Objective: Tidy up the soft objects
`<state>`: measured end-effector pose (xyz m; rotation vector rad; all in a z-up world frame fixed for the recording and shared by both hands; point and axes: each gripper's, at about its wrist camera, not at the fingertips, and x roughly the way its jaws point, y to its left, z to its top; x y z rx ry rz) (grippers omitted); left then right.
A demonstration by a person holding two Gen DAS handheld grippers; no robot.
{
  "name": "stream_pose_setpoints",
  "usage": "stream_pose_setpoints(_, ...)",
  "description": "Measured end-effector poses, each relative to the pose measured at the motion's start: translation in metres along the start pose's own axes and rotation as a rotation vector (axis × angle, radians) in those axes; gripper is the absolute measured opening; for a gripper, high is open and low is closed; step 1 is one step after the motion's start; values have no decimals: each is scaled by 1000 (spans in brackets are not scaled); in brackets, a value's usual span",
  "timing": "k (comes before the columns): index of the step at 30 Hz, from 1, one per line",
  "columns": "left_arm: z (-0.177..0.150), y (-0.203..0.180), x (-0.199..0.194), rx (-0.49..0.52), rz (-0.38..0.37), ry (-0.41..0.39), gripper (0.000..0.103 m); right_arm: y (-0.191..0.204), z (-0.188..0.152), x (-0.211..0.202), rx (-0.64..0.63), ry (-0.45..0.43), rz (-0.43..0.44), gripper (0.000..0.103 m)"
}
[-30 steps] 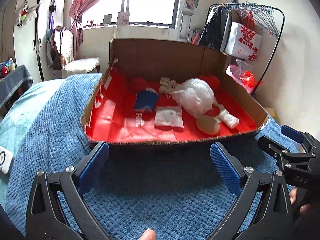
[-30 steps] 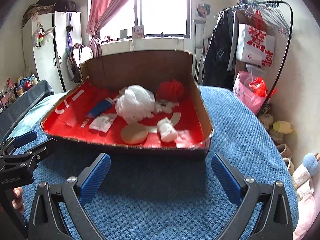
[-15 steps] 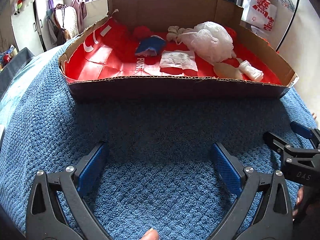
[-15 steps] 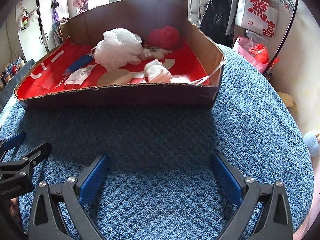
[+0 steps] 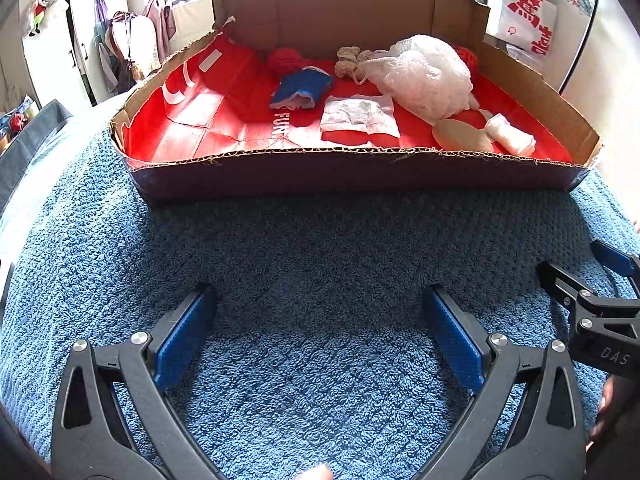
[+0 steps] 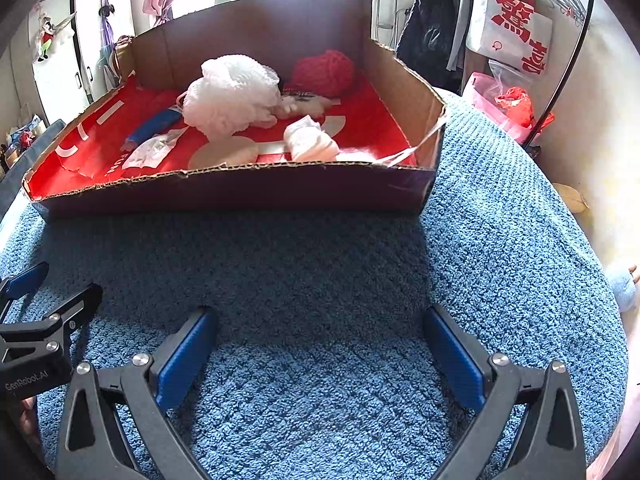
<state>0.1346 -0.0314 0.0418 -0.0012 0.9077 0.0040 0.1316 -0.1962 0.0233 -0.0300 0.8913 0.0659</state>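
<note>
- Over the last second both grippers have tipped down and drawn closer to the blue towel (image 5: pixel 320 280); the cardboard tray (image 5: pixel 360 168) now sits higher in each view, which suggests an approach.
- Left gripper (image 5: pixel 320 332) and right gripper (image 6: pixel 320 344): jaws spread wide, holding nothing.
- White mesh pouf (image 5: pixel 424 76), red yarn ball (image 6: pixel 324 72), blue pouch (image 5: pixel 302 90) and rolled white cloth (image 6: pixel 310 144) lie inside the tray, well ahead of both jaws.

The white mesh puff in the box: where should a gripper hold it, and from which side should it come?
Grip the top bulge of the puff, coming from above with the right gripper, which is open. The puff stands higher than everything around it. A blue pouch and a flat packet lie close to its lower sides, so a low approach would probably catch them.
</note>
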Motion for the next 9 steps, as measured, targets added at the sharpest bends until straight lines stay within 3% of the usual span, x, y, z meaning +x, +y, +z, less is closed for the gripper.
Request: stream_pose_setpoints(9, 0, -1, 0, -1, 2, -3, 103, 0, 0, 0, -1, -1, -1, 103)
